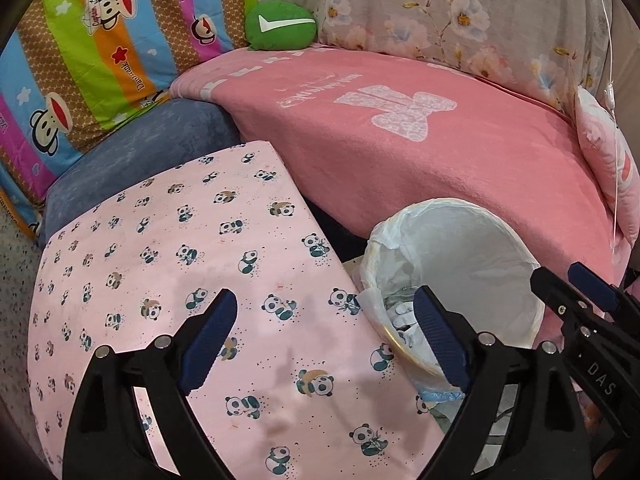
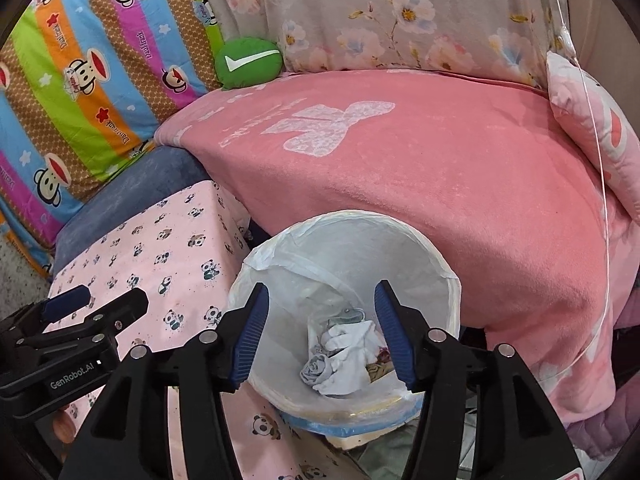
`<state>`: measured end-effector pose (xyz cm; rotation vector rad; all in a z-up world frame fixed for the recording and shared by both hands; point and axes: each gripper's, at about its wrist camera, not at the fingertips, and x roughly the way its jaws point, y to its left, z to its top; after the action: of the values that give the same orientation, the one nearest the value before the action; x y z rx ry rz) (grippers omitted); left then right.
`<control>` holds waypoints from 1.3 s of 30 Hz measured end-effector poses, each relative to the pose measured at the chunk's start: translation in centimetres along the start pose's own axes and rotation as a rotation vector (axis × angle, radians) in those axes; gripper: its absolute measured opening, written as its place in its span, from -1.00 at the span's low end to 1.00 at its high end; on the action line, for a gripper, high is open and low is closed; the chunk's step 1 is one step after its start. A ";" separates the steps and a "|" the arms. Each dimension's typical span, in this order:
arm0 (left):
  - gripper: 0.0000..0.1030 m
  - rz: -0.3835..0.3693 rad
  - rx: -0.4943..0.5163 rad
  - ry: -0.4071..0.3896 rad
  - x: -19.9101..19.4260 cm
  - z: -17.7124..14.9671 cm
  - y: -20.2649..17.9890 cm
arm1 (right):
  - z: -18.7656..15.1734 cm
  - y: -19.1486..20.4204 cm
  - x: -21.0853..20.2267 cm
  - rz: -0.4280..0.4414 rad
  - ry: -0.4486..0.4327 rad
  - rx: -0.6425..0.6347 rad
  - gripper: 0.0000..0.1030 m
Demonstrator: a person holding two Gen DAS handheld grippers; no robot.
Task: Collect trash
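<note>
Both grippers spread and empty by the lined trash bin

Left wrist view: the left gripper [image 1: 324, 336] gapes over a panda-print cloth [image 1: 168, 264], holding nothing; the trash bin [image 1: 460, 240] stands just beside the cloth, against a pink blanket [image 1: 440, 152]. Right wrist view: the right gripper [image 2: 320, 336] hangs released above the bin [image 2: 344, 240], whose white liner holds crumpled tissues [image 2: 340, 360] and scraps at the bottom

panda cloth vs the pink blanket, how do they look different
The panda cloth is pale pink and dotted with small pandas; the pink blanket is deeper pink with one large white bow design. The panda cloth lies flat and smooth beside the trash bin; the pink blanket drapes behind it. Both are pink fabric.
</note>
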<state>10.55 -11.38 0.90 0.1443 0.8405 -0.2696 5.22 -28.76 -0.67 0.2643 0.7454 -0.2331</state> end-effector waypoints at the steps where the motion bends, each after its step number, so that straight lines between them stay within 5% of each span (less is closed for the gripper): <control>1: 0.73 0.005 -0.003 -0.002 -0.1 -0.1 0.2 | -0.1 0.4 -0.2 -0.004 0.004 -0.011 0.18; 12: 0.80 0.054 -0.008 -0.013 -1.4 -1.1 1.2 | -1.1 2.3 -2.1 -0.062 0.007 -0.083 0.62; 21: 0.80 0.059 -0.018 0.013 -1.2 -1.9 1.3 | -1.5 2.7 -2.2 -0.076 0.020 -0.108 0.72; 23: 0.80 0.061 -0.017 0.015 -1.2 -1.9 1.2 | -1.5 2.6 -2.2 -0.076 0.024 -0.113 0.92; 39: 0.84 0.061 0.007 0.019 -0.7 -2.2 0.0 | -2.1 2.0 -1.7 -0.116 0.040 -0.126 0.91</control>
<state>8.52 -10.75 -0.02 0.1790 0.8524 -0.2139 3.31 -26.05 -0.66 0.1063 0.8123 -0.2898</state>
